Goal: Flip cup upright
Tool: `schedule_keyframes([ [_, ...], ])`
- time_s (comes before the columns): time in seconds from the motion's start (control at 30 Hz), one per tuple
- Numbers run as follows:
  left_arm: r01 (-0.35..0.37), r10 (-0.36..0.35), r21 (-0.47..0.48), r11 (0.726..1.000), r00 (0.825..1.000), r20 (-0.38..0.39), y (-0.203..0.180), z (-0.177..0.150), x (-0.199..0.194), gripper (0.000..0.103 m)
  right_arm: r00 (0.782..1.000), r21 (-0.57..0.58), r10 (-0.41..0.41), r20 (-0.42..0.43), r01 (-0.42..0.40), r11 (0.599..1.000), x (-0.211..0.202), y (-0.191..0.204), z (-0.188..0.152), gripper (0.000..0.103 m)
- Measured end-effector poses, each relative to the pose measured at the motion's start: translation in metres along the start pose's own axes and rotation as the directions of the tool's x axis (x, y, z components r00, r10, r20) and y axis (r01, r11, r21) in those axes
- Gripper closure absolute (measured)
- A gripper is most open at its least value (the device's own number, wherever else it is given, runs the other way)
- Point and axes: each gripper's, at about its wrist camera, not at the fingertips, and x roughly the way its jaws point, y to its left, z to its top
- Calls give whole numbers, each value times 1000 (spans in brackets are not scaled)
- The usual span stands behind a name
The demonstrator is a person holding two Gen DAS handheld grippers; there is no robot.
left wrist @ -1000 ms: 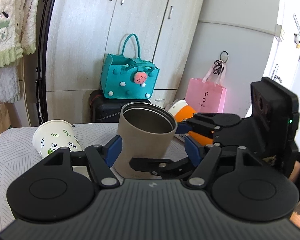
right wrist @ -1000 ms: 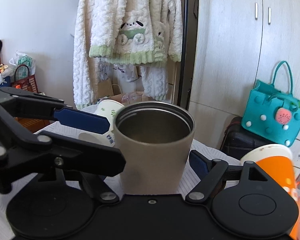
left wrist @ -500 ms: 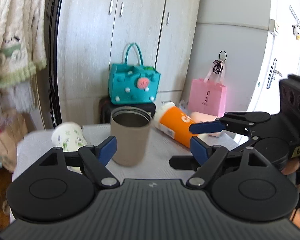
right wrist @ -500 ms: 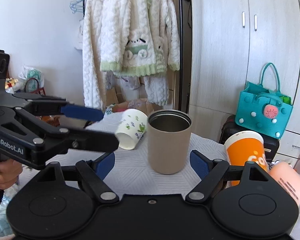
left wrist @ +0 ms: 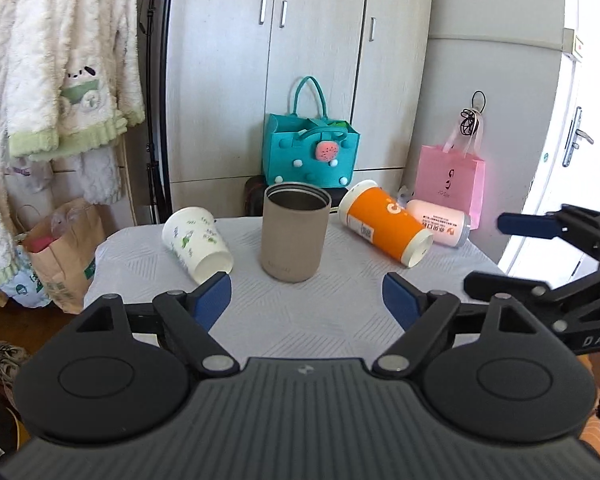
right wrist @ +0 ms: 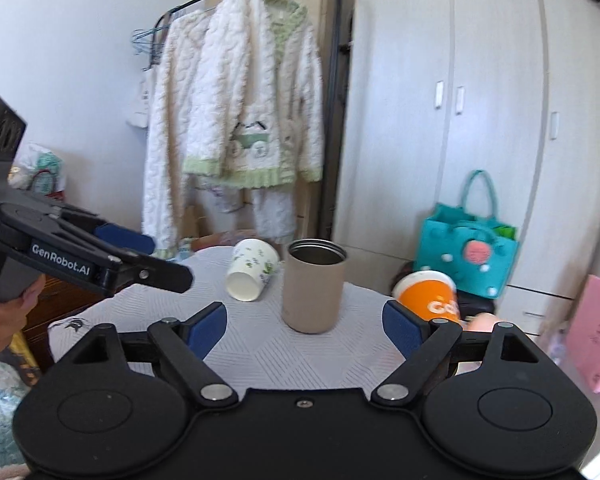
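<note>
A beige steel cup (left wrist: 294, 238) stands upright, mouth up, in the middle of the white table (left wrist: 320, 312); it also shows in the right wrist view (right wrist: 314, 286). A white paper cup with green leaves (left wrist: 196, 240) lies on its side to its left. An orange paper cup (left wrist: 384, 222) and a pink cup (left wrist: 440, 222) lie on their sides to its right. My left gripper (left wrist: 307, 298) is open and empty, back from the beige cup. My right gripper (right wrist: 305, 325) is open and empty, also back from it.
A teal bag (left wrist: 310, 154) and a pink bag (left wrist: 450, 182) stand behind the table by the wardrobe (left wrist: 300, 60). A fleece robe (right wrist: 240, 120) hangs on a rack at the left. A brown paper bag (left wrist: 60, 256) stands on the floor left of the table.
Both grippers were close around the upright beige cup one second ago. Both have pulled back and up from it, open, and the cup stays standing on the table.
</note>
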Motion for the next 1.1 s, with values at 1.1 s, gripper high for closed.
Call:
schedule_keyframes([
  [1.1, -200, 197, -65, 978, 979, -50, -8, -63, -3, 0, 937, 165, -347, -34, 348, 923, -15, 25, -58, 0],
])
